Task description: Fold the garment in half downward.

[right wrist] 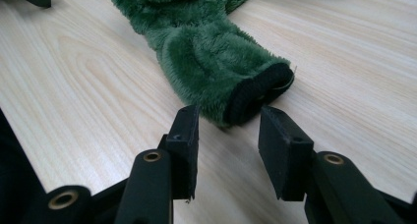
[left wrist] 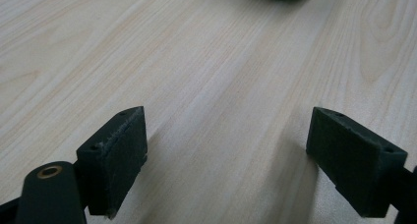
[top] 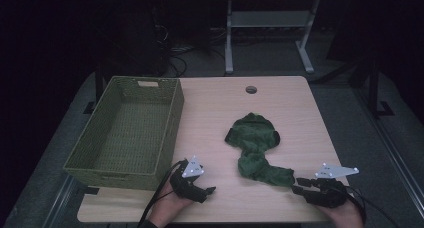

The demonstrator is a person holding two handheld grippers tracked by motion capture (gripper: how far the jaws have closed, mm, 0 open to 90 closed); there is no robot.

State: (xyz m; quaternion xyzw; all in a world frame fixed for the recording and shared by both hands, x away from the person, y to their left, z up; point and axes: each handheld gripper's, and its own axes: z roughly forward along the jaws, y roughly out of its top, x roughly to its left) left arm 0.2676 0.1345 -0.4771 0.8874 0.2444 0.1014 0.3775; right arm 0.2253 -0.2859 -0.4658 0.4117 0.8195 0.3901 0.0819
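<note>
The green garment (right wrist: 206,52) just ahead of the right gripper (right wrist: 228,130) is fluffy plush, cuffed in black knit. The table (left wrist: 206,62) beneath is smooth pale wood-grain. The basket (top: 125,133) looks coarsely woven.

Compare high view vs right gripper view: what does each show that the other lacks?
High view alone: the olive woven rectangular basket at the table's left, the round cable hole and the left hand-held gripper.
Right gripper view alone: the garment's black-trimmed cuff lying just ahead of the open jaws, untouched.
Both: the fuzzy green fleece garment, the right hand-held gripper and the light wooden table.
</note>
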